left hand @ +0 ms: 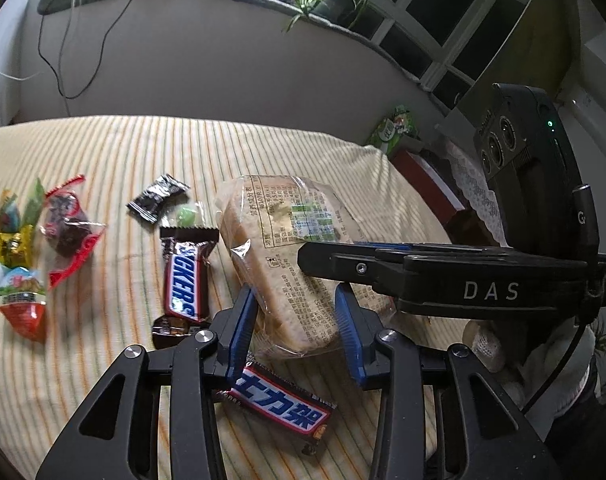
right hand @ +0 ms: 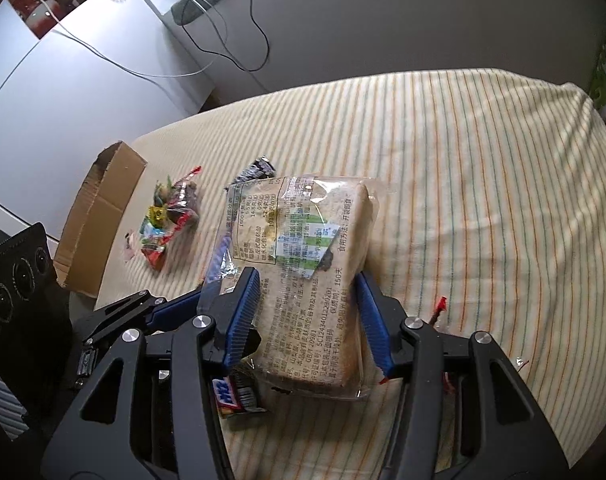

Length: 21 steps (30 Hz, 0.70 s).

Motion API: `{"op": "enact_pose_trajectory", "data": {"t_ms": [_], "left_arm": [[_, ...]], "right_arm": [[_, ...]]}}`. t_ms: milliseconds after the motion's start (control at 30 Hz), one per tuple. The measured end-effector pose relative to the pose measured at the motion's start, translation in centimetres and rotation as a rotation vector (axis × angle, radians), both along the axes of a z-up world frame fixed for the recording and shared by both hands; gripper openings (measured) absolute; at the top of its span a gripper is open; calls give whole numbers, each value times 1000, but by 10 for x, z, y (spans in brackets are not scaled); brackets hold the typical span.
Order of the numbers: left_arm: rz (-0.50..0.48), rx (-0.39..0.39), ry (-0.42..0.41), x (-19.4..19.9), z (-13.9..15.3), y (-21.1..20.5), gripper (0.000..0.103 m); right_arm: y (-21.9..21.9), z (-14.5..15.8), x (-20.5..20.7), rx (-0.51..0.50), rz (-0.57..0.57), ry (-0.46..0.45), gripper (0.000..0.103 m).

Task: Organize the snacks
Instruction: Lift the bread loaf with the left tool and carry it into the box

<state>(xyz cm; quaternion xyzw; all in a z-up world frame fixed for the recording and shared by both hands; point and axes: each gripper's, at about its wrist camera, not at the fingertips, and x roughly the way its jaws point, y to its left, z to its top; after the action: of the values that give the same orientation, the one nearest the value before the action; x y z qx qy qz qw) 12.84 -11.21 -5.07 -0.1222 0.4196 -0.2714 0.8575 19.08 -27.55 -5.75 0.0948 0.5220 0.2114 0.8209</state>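
A clear-wrapped loaf of sliced bread [left hand: 279,232] sits between both grippers over the striped cloth [left hand: 115,152]. My left gripper [left hand: 294,292] is shut on its near end, with a blue pad on each side. The right gripper [left hand: 303,258] comes in from the right across the loaf. In the right wrist view the right gripper [right hand: 307,278] clamps the same loaf [right hand: 303,220] by its two long sides. There the left gripper [right hand: 201,298] reaches in from the left. A Snickers bar [left hand: 181,280] lies left of the loaf. A second bar [left hand: 281,404] lies under its near end.
Small sweets lie left: a dark wrapper [left hand: 157,196], a green candy [left hand: 185,216], a red-edged packet [left hand: 65,228] and several colourful ones [left hand: 15,248]. An open cardboard box [right hand: 103,216] stands at the cloth's left edge. A green bag [left hand: 395,128] and a red box [left hand: 423,176] sit far right.
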Motion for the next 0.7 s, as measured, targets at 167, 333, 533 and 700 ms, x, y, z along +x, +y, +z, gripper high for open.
{"op": "enact_pose_trajectory", "data": {"t_ms": [167,333,533,700], "left_arm": [[24,-7,-35,-10,13,19,37],[69,-15,-76,-23,27,44,37],[135,-18,-115,-40,40,79,37],[198,-17,-141,-52,47,109,37]], "right_arm": [[14,17,-6,6,21,-28,52],[39,36,-11,8,60,-65,52],[76,54,-14,13,113,-100,52],[111,65,-16,21,168,-121,52]]}}
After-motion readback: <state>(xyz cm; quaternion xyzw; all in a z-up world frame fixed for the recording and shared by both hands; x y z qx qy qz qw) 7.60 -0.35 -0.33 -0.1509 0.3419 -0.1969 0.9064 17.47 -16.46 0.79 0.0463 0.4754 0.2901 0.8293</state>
